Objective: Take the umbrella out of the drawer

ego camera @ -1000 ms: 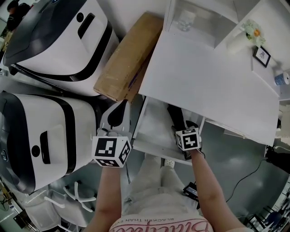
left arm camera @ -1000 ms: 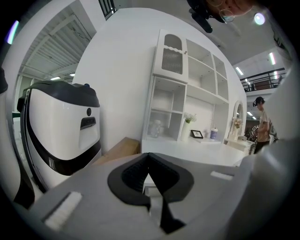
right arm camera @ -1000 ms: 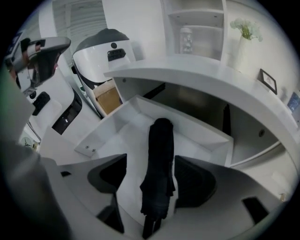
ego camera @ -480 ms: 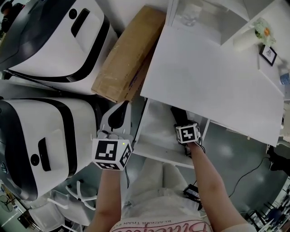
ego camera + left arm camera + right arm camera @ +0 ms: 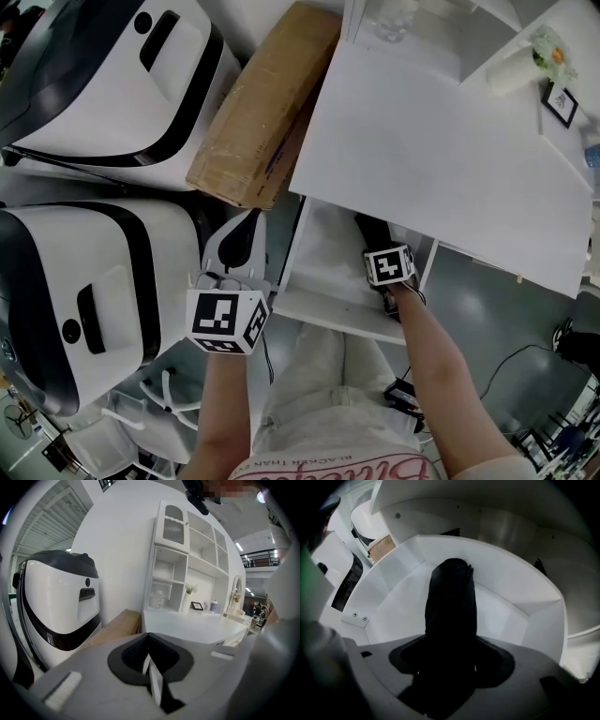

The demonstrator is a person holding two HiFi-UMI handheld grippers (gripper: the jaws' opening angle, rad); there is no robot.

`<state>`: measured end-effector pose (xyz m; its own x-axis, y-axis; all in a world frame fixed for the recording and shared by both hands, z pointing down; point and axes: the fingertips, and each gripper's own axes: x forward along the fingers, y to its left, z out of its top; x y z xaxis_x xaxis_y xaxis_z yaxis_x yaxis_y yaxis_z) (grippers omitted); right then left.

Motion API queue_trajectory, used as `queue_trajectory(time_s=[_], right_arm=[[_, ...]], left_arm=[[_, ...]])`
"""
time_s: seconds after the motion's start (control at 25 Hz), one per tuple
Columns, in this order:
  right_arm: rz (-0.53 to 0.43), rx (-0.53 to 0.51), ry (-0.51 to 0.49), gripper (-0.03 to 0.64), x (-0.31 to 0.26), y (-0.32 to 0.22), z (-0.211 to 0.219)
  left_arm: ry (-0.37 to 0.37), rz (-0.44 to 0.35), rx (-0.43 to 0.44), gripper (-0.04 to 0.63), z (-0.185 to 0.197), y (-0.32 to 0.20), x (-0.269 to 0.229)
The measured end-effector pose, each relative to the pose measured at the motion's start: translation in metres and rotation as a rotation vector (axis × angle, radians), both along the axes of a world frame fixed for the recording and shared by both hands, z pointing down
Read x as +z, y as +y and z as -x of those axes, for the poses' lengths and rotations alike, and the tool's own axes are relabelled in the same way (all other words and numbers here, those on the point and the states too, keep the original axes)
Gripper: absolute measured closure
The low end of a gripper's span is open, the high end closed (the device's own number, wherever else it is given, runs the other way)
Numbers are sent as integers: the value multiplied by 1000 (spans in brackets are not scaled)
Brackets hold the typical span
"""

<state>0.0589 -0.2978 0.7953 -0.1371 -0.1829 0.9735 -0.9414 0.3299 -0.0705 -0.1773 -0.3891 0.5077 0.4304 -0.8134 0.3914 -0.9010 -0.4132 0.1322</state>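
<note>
A black folded umbrella lies lengthwise in the open white drawer. My right gripper is shut on its near end. In the head view the right gripper reaches into the drawer under the desk edge, and the umbrella shows as a dark strip ahead of the marker cube. My left gripper hangs left of the drawer, pointing toward the wall. In the left gripper view the left gripper has its jaws pressed together with nothing between them.
The white desk top overhangs the drawer. A cardboard box leans left of the desk. Two large white-and-black machines stand at the left. A small picture frame sits far right on the desk. Cables lie on the grey floor.
The right gripper's cube has crept slightly farther up into the drawer in the head view. The left gripper has hardly moved.
</note>
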Motion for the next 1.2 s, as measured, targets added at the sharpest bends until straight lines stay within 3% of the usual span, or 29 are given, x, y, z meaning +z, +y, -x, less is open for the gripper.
queue_trajectory(time_s=[0.36,0.8,1.2], right_arm=[[2,14,-3,354,-1,1,-3],[-32,-51,-55,357,-22,0,10],[-3,-125,-96,357,-42,1,23]], left_arm=[[-12,5,11,586,-12,14,-2],[-12,-17,0,586,-19,29,-16],[-6,-40,-14,586,-24,36,-34]])
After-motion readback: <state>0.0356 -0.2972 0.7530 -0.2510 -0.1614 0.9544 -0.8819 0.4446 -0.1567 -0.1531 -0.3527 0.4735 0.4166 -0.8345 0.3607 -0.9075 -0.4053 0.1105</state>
